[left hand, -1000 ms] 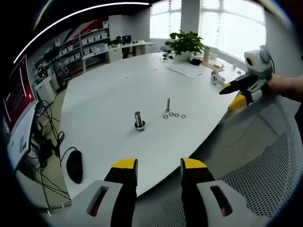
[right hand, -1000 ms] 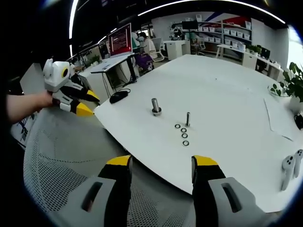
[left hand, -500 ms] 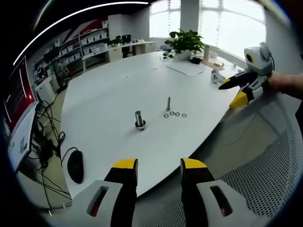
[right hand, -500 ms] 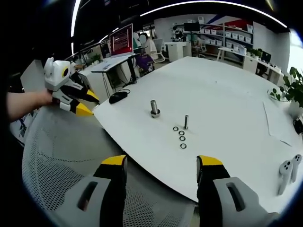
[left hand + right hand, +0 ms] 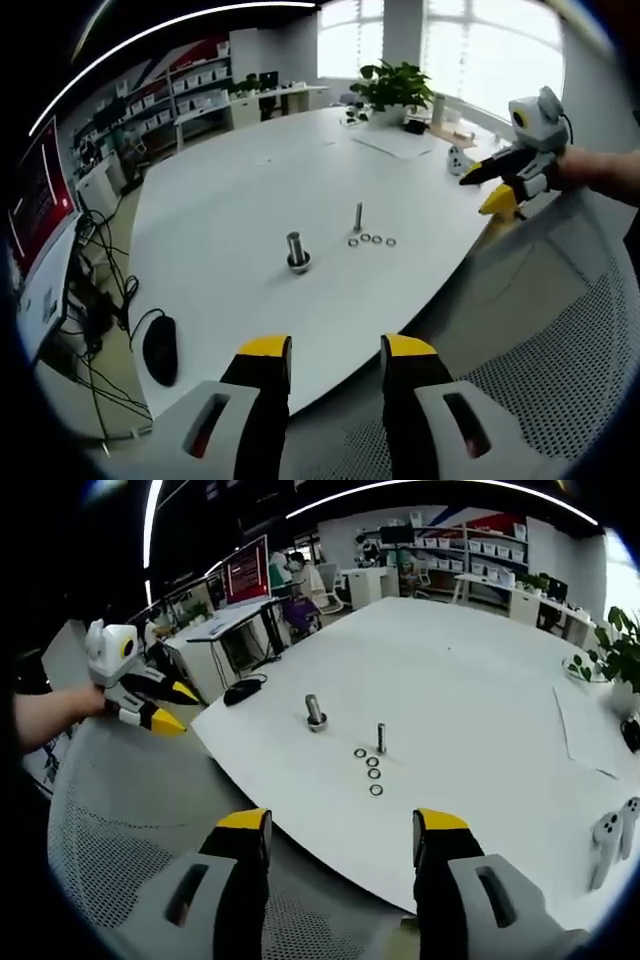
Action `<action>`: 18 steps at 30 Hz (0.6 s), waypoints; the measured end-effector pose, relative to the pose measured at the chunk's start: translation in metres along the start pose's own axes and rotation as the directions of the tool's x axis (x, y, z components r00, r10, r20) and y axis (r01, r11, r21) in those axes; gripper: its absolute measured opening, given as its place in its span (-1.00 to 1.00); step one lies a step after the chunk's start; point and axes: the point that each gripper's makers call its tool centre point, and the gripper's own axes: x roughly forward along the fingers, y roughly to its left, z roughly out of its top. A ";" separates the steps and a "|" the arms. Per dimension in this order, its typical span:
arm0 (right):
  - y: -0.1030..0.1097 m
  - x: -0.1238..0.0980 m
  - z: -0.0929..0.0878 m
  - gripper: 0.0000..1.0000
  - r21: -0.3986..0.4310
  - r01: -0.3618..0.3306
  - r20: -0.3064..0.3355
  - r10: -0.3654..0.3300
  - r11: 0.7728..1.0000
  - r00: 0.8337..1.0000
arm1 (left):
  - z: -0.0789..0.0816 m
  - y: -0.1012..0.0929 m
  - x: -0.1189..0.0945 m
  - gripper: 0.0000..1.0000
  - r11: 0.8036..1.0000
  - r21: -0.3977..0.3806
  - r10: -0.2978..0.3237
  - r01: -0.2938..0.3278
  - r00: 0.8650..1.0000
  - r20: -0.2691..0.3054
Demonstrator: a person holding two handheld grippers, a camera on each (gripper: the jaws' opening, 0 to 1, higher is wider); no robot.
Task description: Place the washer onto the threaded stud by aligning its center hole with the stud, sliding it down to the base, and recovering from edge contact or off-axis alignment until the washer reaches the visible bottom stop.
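Observation:
A thin threaded stud (image 5: 357, 216) (image 5: 381, 737) stands upright on the white table (image 5: 240, 190) (image 5: 470, 700). A short row of washers (image 5: 371, 240) (image 5: 369, 768) lies flat on the table beside it. A thicker bolt (image 5: 296, 250) (image 5: 314, 712) stands a little apart. My left gripper (image 5: 326, 360) is open and empty, held back from the table's near edge; it shows again at the left of the right gripper view (image 5: 160, 706). My right gripper (image 5: 338, 836) is open and empty over a mesh chair back, and appears in the left gripper view (image 5: 487, 188) beside the table edge.
A black mouse (image 5: 157, 350) (image 5: 244, 687) lies near one table edge. A potted plant (image 5: 388, 92), papers (image 5: 395, 146) and white controllers (image 5: 606, 838) sit at the far side. Mesh chair backs (image 5: 560, 340) (image 5: 110, 820) stand close to both grippers. Desks and shelves fill the room behind.
My right gripper has lifted slightly and spread its jaws a little wider. Seen from it, the stud and washers sit slightly further left. The left gripper has hardly moved.

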 end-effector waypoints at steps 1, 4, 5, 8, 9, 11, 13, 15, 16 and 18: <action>-0.001 0.001 0.001 0.17 -0.013 0.002 -0.003 -0.002 1.000 1.000 | -0.001 -0.001 0.000 -0.33 1.000 0.001 -0.002 0.002 1.000 -0.005; -0.003 0.005 0.001 0.08 -0.025 -0.006 -0.013 0.006 1.000 1.000 | -0.002 -0.001 0.001 -0.33 1.000 0.005 -0.002 0.003 1.000 -0.011; -0.004 0.007 0.002 0.06 -0.026 -0.008 -0.017 0.007 1.000 1.000 | -0.002 -0.001 0.001 -0.33 1.000 0.005 -0.003 0.003 1.000 -0.010; -0.012 0.013 0.004 0.04 -0.040 0.006 -0.028 -0.008 0.999 1.000 | -0.002 -0.001 0.001 -0.33 1.000 0.001 -0.005 0.005 1.000 -0.011; -0.014 0.015 0.004 0.04 -0.041 0.008 -0.030 -0.010 0.999 0.999 | -0.002 -0.001 0.001 -0.33 1.000 0.001 -0.005 0.005 1.000 -0.011; -0.016 0.020 0.006 0.02 -0.041 0.008 -0.039 -0.009 0.999 0.999 | -0.002 0.000 0.001 -0.33 1.000 0.003 -0.004 0.004 1.000 -0.012; -0.018 0.027 0.008 0.00 -0.044 0.008 -0.048 -0.010 0.999 0.999 | -0.002 -0.001 0.001 -0.34 1.000 0.001 -0.007 0.007 1.000 -0.013; -0.019 0.035 0.009 -0.02 -0.051 0.006 -0.060 -0.009 0.999 0.998 | -0.003 -0.001 0.001 -0.34 1.000 0.002 -0.008 0.008 1.000 -0.014; -0.020 0.041 0.008 -0.03 -0.059 0.002 -0.072 -0.007 0.998 0.997 | -0.003 -0.001 0.001 -0.34 1.000 0.001 -0.011 0.011 1.000 -0.014; -0.018 0.049 0.007 -0.06 -0.079 -0.007 -0.094 0.000 0.997 0.996 | -0.003 -0.001 0.001 -0.34 1.000 0.000 -0.011 0.011 1.000 -0.013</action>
